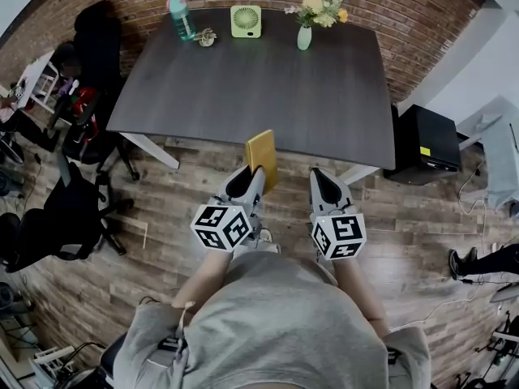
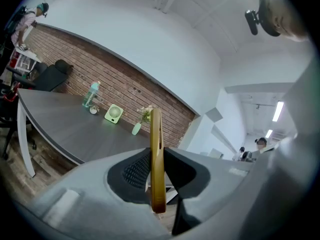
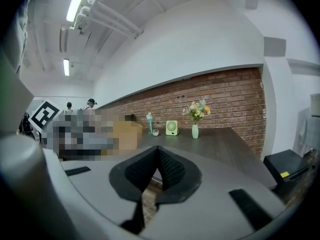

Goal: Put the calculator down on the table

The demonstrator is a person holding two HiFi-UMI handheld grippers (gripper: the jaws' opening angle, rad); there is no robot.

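My left gripper (image 1: 253,177) is shut on a thin yellow calculator (image 1: 262,159), held upright on its edge just over the near edge of the dark table (image 1: 243,87). In the left gripper view the calculator (image 2: 156,159) stands edge-on between the black pads (image 2: 132,171), rising well above them. My right gripper (image 1: 323,183) hangs beside it, in front of the table edge, with its jaws closed together and nothing between them (image 3: 157,156).
Along the table's far side stand a teal bottle (image 1: 181,16), a small green fan (image 1: 246,21) and a vase of flowers (image 1: 306,24). Black office chairs (image 1: 61,217) sit at the left, a black box (image 1: 426,143) at the right. A brick wall is behind.
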